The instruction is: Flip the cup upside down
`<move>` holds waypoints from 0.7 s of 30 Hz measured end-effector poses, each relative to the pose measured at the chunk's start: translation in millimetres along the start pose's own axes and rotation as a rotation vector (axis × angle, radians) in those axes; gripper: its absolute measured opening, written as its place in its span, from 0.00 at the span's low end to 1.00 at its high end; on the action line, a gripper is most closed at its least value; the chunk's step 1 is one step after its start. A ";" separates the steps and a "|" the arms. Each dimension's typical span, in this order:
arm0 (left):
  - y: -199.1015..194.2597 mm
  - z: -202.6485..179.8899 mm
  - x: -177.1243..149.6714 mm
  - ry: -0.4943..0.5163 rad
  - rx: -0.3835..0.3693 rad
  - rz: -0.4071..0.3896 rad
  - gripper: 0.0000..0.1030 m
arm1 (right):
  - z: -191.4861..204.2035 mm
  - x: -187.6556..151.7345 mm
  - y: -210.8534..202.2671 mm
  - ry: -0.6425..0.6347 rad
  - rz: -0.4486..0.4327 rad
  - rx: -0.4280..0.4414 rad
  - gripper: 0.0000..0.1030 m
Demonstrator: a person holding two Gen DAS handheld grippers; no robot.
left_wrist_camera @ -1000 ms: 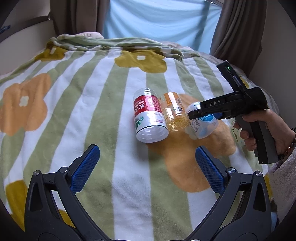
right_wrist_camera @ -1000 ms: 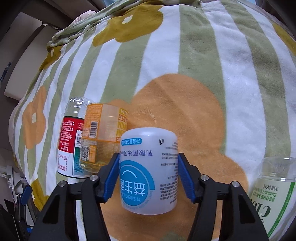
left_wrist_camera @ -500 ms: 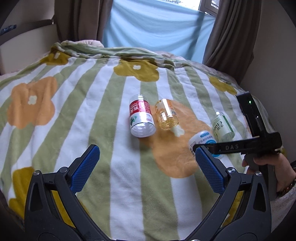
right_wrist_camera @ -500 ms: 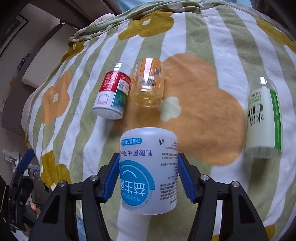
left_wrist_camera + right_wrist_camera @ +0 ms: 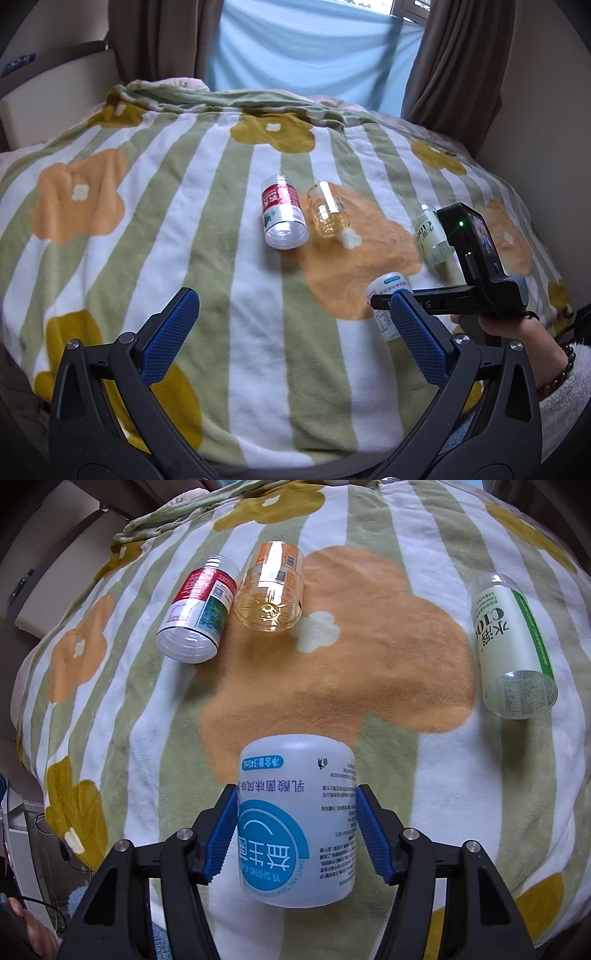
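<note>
Cup (image 5: 295, 823) (white plastic, blue label) clamped at mid-body between pads of right gripper (image 5: 295, 830), held above striped blanket (image 5: 388, 760), print reading upside down. Likely light, thin-walled, smooth: gentle squeeze, grip label band. Left gripper (image 5: 291, 336) wide, empty.

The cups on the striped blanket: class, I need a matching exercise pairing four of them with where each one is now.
Column 1
1. blue-and-white cup
2. red-label cup
3. amber cup
4. green-label cup

Column 2
A. lying alone at the right of the blanket
B. lying at the left of the touching pair
C. clamped in the right gripper
D. lying beside the red-label cup, on the orange flower

Pairs: 1-C, 2-B, 3-D, 4-A
</note>
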State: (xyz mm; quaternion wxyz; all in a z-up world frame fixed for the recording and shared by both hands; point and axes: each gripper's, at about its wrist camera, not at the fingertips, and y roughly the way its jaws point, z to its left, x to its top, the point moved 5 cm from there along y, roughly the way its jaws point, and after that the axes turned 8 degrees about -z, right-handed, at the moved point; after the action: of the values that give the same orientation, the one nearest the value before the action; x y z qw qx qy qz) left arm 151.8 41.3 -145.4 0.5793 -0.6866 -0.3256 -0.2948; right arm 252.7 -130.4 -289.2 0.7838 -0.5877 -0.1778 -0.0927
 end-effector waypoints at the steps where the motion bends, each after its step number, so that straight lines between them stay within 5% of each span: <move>1: -2.9 0.5 0.6 0.002 0.001 0.002 1.00 | -2.6 -1.2 -0.4 0.023 0.007 -0.006 0.80; 5: -13.6 0.0 3.8 0.002 0.002 0.004 1.00 | -10.0 -1.8 -16.9 0.090 -0.046 0.014 0.87; 7: -16.9 -1.6 6.6 -0.002 -0.007 0.007 1.00 | -13.0 -3.5 -30.2 0.093 -0.084 0.020 1.00; 13: -3.5 -23.2 13.3 -0.009 -0.049 0.063 1.00 | -25.1 -23.9 -66.3 0.050 -0.148 -0.006 1.00; 21: 60.2 -75.1 4.4 -0.049 -0.147 0.221 1.00 | -43.6 -53.6 -95.9 -0.039 -0.227 -0.048 1.00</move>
State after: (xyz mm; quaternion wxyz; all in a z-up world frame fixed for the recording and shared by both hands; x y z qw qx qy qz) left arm 199.9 -39.5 -166.6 0.5483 -0.7659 -0.2393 -0.2356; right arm 176.8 -203.4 -235.5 0.7503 -0.5843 -0.2562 -0.1734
